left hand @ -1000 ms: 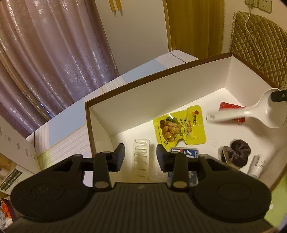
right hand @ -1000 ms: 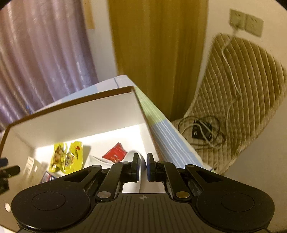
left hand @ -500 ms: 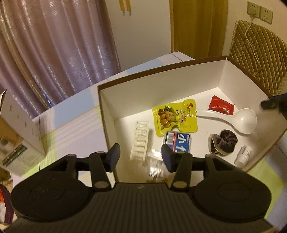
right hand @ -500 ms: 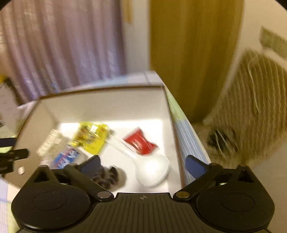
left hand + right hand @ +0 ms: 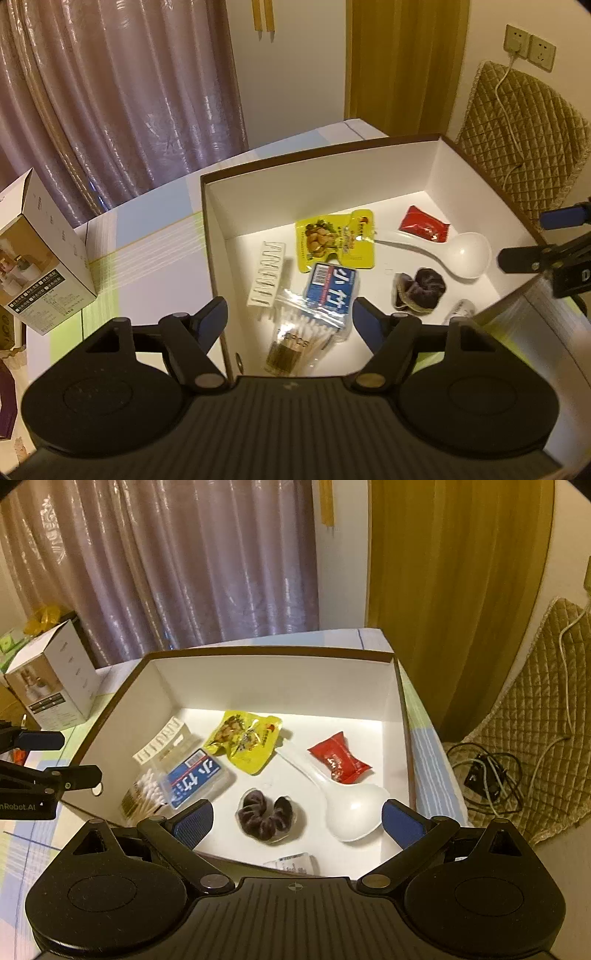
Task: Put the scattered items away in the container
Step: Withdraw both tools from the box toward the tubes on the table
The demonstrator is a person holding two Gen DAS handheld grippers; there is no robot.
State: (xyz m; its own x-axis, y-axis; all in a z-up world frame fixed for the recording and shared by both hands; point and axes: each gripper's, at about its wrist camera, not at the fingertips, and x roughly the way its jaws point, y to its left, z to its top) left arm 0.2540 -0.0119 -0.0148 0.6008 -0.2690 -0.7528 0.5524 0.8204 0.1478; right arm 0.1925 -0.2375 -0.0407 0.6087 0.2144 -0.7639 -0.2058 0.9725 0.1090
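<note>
both grippers have pulled back above the box [image 5: 266, 651]; right gripper [image 5: 297, 818] gapes empty, left gripper [image 5: 290, 321] is opening, empty. spoon [image 5: 347, 808], swabs [image 5: 295, 339] lie inside. release step ending; next, seek any strays outside.

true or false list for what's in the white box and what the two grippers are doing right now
1. The white spoon lies inside the box. True.
2. The red packet sits on the table outside the box. False: it lies on the box floor, beside the spoon's handle.
3. The right gripper is shut on the dark scrunchie. False: its jaws stand wide apart and hold nothing.
4. The yellow snack packet is inside the box. True.
5. The left gripper grips the bag of cotton swabs. False: its jaws are opening, with nothing pressed between them; the bag lies on the box floor.
6. A blue tissue pack lies beside the cotton swabs. True.
</note>
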